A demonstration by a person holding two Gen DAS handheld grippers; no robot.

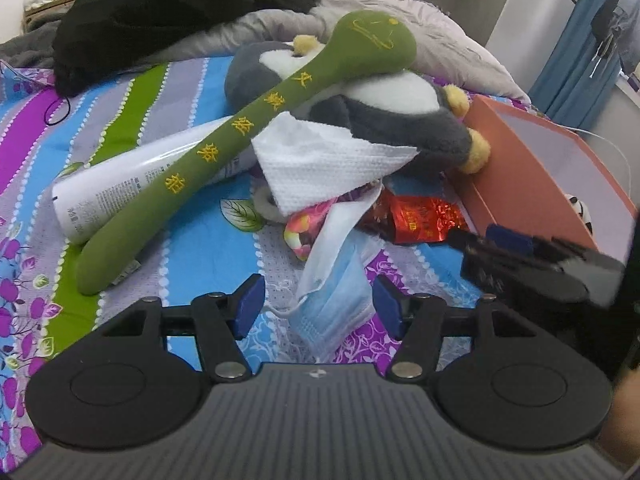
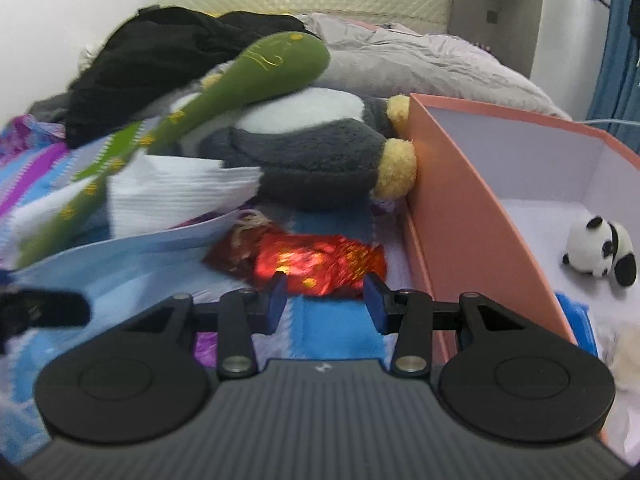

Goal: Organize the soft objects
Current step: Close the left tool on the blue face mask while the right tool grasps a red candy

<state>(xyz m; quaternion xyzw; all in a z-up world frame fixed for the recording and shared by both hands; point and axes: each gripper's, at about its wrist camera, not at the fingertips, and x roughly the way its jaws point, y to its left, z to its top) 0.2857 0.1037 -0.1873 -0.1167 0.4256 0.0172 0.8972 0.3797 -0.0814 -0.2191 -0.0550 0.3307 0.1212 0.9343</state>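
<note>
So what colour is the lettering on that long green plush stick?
Yellow, stitched along the long green plush stick, clearest in the left wrist view.

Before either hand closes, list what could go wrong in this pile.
1. The face mask lies between the left gripper jaws, its upper end tucked under the white tissue; lifting it may drag the tissue along.
2. The red foil wrapper sits just ahead of the right gripper; it is not a soft item and could get boxed by mistake.
3. The green plush stick leans across the penguin plush and may roll off.
</note>
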